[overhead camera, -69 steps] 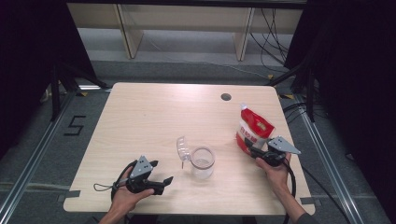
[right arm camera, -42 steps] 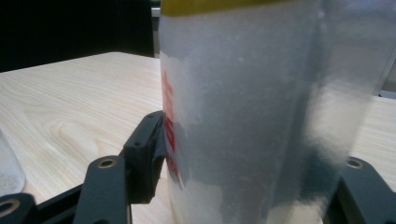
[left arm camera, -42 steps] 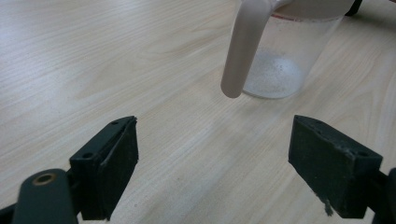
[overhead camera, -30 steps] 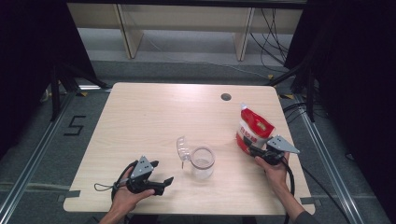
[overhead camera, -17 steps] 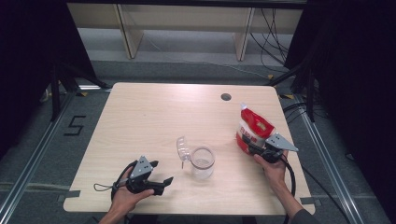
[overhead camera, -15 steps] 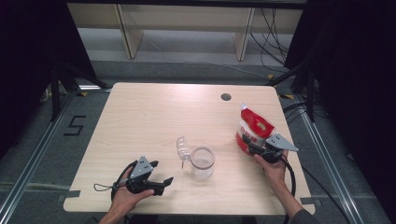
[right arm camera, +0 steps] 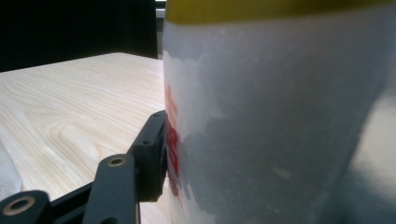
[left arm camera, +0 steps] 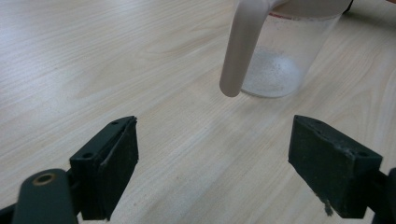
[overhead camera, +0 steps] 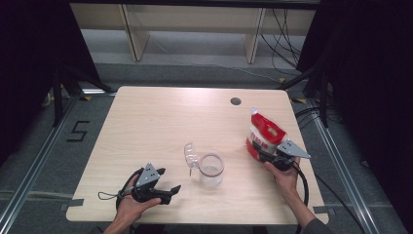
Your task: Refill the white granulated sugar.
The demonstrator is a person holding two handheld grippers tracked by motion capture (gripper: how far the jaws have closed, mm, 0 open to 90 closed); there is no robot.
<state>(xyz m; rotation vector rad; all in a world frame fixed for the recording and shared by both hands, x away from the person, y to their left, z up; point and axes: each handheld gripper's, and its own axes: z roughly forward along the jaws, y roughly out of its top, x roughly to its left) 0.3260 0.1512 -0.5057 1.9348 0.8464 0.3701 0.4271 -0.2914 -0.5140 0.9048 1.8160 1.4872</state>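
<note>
On the pale wooden bench a clear plastic jug stands near the front edge, about midway across, with its handle pointing to the left and away from the person. In the left gripper view the jug is upright, holds only a thin film of white powder at the bottom, and its handle hangs down toward the camera.

The left tongs lie low over the bench at the front left, held in the person's left hand, aimed at the jug but well apart from it. Their jaws are spread wide with nothing between them, bare wood showing in the gap.

At the right side, a red and white pouch stands upright on the bench. The right tongs, held in the right hand, reach its lower part. In the right gripper view one black jaw presses flat against the pouch's printed side; the other jaw is hidden behind the pouch, so the tongs seem closed on it, though I cannot be fully sure.

A dark round grommet hole sits toward the far edge of the bench
</note>
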